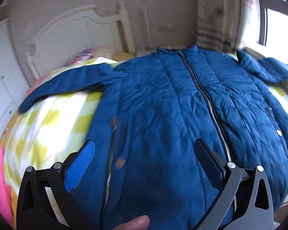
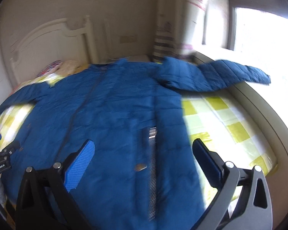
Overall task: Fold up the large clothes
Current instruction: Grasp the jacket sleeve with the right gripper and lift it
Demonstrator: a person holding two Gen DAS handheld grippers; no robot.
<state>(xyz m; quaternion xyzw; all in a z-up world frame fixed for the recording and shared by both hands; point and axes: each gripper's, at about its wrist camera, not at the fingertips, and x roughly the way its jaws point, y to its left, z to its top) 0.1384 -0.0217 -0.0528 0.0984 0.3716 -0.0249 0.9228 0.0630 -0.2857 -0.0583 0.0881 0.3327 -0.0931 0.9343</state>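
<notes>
Fingers [image 1: 80,164]: left gripper [image 1: 146,164] spread wide, holding nothing | right gripper [image 2: 144,163] spread wide, holding nothing | blue jacket [image 1: 163,105]: flat, zipped, sleeves out, beneath and ahead of both | checked bedspread [image 2: 220,115]: under jacket

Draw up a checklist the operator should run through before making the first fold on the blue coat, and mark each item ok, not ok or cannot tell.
1. Blue coat spread flat, front up, on the checked bedspread: ok.
2. Centre zipper closed: ok.
3. Both sleeves out sideways; one sleeve reaches past the bed edge toward the window: not ok.
4. Left gripper open, holding nothing: ok.
5. Right gripper open, holding nothing: ok.
6. Hem nearest the grippers straight: cannot tell, hidden below the fingers.
</notes>
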